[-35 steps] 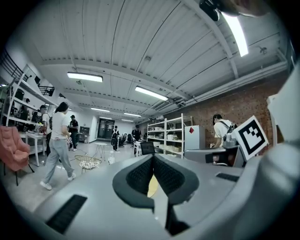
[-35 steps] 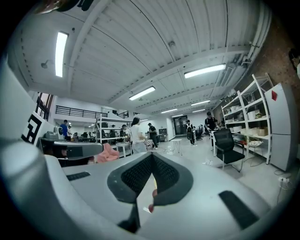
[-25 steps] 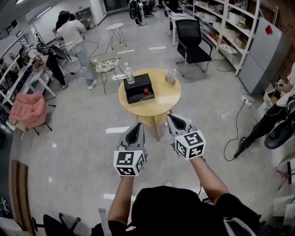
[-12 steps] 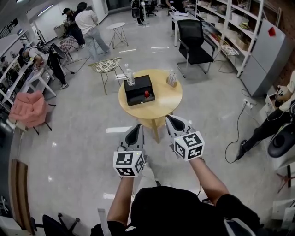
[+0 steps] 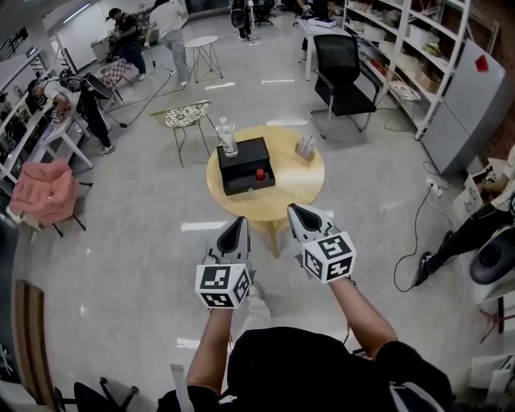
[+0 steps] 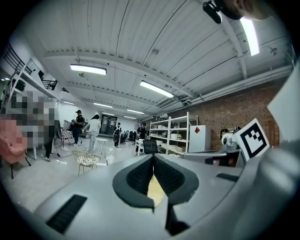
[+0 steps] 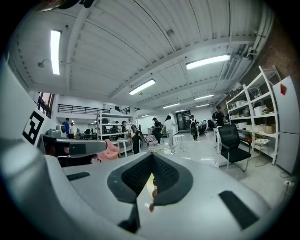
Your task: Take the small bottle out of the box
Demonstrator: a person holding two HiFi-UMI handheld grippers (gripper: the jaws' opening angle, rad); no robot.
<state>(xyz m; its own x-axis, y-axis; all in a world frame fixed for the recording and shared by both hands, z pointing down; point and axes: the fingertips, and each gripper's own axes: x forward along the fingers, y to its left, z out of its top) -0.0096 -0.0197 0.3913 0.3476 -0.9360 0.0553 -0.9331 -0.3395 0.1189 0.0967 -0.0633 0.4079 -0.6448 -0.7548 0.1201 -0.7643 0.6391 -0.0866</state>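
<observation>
A: Progress?
B: Nothing done yet. The small red bottle sits in the black box on the round table, well ahead of both grippers. Left gripper and right gripper: jaws closed, empty.
A: Room?
B: Open floor up to the table. The box is near the table's left edge, with a water bottle just beside it.

Stepped nearer the table; sits lower in head view now, as does box. Gone farther off, top left: person.
</observation>
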